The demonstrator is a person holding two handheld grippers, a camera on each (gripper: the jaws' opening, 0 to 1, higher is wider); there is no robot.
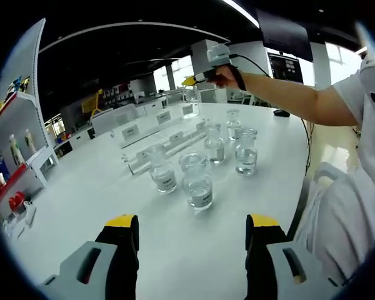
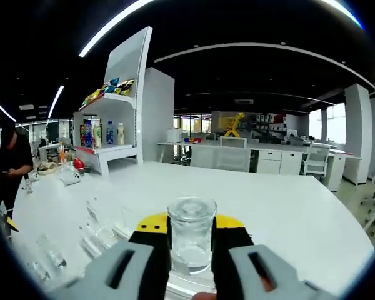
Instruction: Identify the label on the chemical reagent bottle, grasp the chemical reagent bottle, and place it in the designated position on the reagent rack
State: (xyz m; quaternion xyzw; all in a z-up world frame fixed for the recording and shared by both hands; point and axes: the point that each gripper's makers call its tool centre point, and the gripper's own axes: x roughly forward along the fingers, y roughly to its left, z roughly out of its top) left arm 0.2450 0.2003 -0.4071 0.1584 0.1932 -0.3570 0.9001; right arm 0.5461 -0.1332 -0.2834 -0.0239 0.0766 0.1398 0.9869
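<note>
In the right gripper view the right claw (image 2: 190,240) is closed on a clear glass reagent bottle (image 2: 190,232), which stands upright between its yellow-tipped jaws, raised above the white bench (image 2: 287,212). In the left gripper view the same bottle (image 1: 189,100) hangs at the far end of the person's outstretched arm (image 1: 287,94), over the white reagent rack (image 1: 165,140). The left claw (image 1: 192,234) stands wide open and holds nothing, low over the bench (image 1: 81,200), with five more labelled bottles (image 1: 197,181) grouped well ahead of it.
</note>
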